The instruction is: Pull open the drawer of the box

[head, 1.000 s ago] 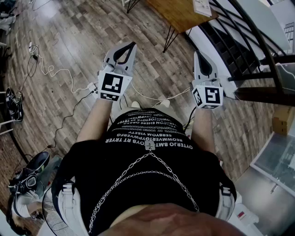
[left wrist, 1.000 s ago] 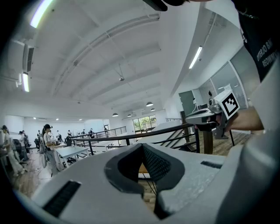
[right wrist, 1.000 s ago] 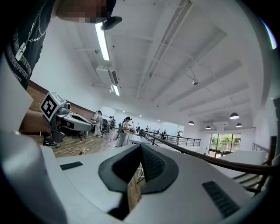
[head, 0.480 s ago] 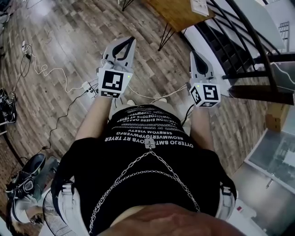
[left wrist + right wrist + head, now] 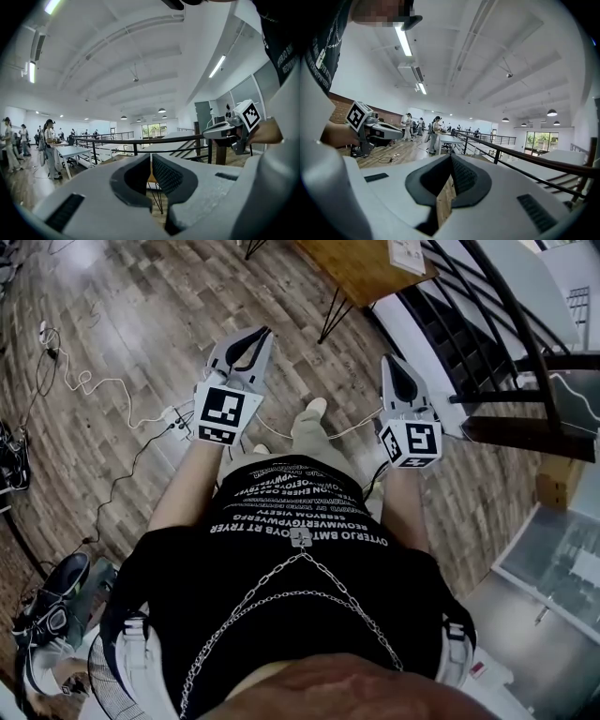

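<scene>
My black shirt (image 5: pixel 300 587) fills the lower half of the head view and hides whatever is below me. Ahead there's wooden floor (image 5: pixel 122 324), a dark railing (image 5: pixel 497 334) on the right, and a wooden table (image 5: pixel 361 268) cut off by the top edge. The box and its drawer? I can't find them in any view, so I can't place them against either gripper. Left gripper (image 5: pixel 269 331) is out in front over the floor, jaws closed tip to tip, nothing between them. Right gripper (image 5: pixel 387 360), same story: jaws together, empty. My leg (image 5: pixel 309 432) pokes out between the two. Dark shoes (image 5: pixel 52 601) sit low left, half out of frame.
</scene>
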A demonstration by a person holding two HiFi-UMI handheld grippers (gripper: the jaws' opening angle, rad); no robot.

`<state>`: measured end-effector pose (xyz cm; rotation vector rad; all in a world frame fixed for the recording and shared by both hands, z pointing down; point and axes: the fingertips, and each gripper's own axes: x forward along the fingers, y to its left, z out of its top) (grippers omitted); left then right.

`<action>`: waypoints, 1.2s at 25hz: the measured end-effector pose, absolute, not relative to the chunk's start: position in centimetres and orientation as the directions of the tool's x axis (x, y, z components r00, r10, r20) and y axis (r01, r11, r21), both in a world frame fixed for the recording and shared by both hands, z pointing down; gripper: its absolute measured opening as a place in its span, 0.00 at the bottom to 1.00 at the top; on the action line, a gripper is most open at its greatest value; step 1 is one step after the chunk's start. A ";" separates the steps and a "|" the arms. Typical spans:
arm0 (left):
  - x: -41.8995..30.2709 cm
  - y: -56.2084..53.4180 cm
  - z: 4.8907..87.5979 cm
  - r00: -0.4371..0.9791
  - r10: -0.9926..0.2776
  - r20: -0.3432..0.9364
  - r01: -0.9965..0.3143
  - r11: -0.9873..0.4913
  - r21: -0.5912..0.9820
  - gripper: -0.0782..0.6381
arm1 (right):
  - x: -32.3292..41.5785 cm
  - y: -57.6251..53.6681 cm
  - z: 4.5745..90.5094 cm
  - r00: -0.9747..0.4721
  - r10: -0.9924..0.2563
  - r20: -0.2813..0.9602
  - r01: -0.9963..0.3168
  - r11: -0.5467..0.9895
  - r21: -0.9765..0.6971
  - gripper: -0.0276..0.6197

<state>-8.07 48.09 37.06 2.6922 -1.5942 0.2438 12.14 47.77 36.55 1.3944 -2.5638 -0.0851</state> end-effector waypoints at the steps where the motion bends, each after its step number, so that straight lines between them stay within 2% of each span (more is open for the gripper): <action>1: -7.8 47.5 37.1 0.474 -0.870 0.136 -0.871 -0.486 -0.074 0.12 | 12.4 47.3 36.8 -0.524 -0.835 0.168 -0.822 0.548 0.154 0.04; 7: -6.1 43.5 37.2 0.468 -0.873 0.140 -0.873 -0.481 -0.083 0.12 | 14.6 42.7 38.4 -0.533 -0.831 0.159 -0.830 0.550 0.093 0.18; 20: -4.9 31.5 38.2 0.432 -0.882 0.187 -0.888 -0.452 -0.083 0.12 | 15.9 31.3 41.8 -0.560 -0.805 0.197 -0.818 0.575 0.022 0.26; 30: -0.3 25.6 36.1 0.446 -0.878 0.174 -0.876 -0.468 -0.114 0.12 | 18.8 24.9 40.9 -0.592 -0.785 0.183 -0.798 0.603 0.009 0.26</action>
